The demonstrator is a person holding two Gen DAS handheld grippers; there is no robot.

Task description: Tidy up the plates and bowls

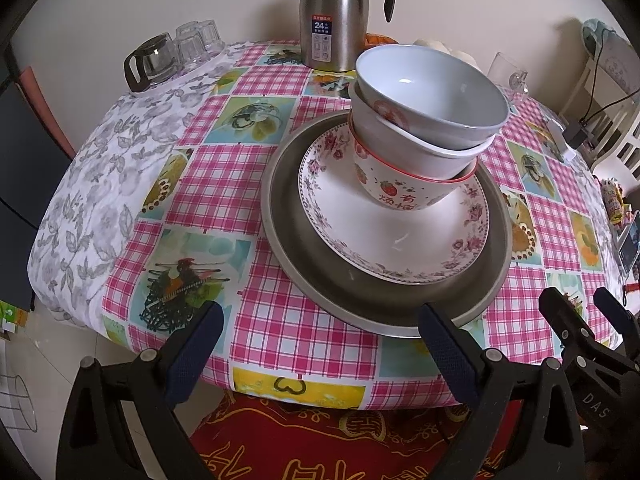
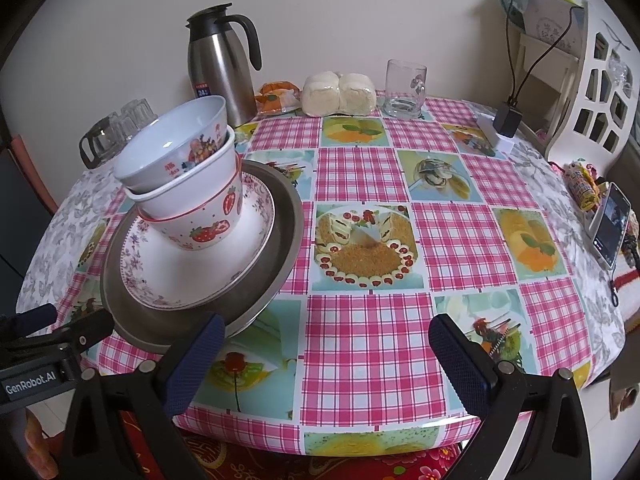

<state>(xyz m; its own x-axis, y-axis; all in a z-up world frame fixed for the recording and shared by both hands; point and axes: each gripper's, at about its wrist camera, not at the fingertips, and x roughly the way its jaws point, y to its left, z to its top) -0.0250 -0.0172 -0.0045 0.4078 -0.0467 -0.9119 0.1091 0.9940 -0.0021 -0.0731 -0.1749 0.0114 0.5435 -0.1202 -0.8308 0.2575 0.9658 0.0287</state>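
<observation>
A stack stands on the checked table: a metal plate [image 1: 320, 292] at the bottom, a floral plate [image 1: 384, 240] in it, then three nested bowls, a strawberry bowl [image 1: 400, 190], a white bowl [image 1: 416, 152] and a pale blue bowl [image 1: 436, 96] tilted on top. The stack also shows at the left of the right wrist view, metal plate [image 2: 280, 248] and top bowl [image 2: 172, 140]. My left gripper [image 1: 320, 344] is open and empty at the near rim of the metal plate. My right gripper [image 2: 326, 350] is open and empty over the table's front, right of the stack.
A steel thermos jug [image 2: 218, 68], wrapped buns [image 2: 340, 94] and a glass mug [image 2: 404, 88] stand at the back. A glass pot and tumblers [image 1: 172, 56] sit far left. A phone [image 2: 610, 226] and small items lie at the right edge. A red cushion [image 1: 320, 436] is below the table's front.
</observation>
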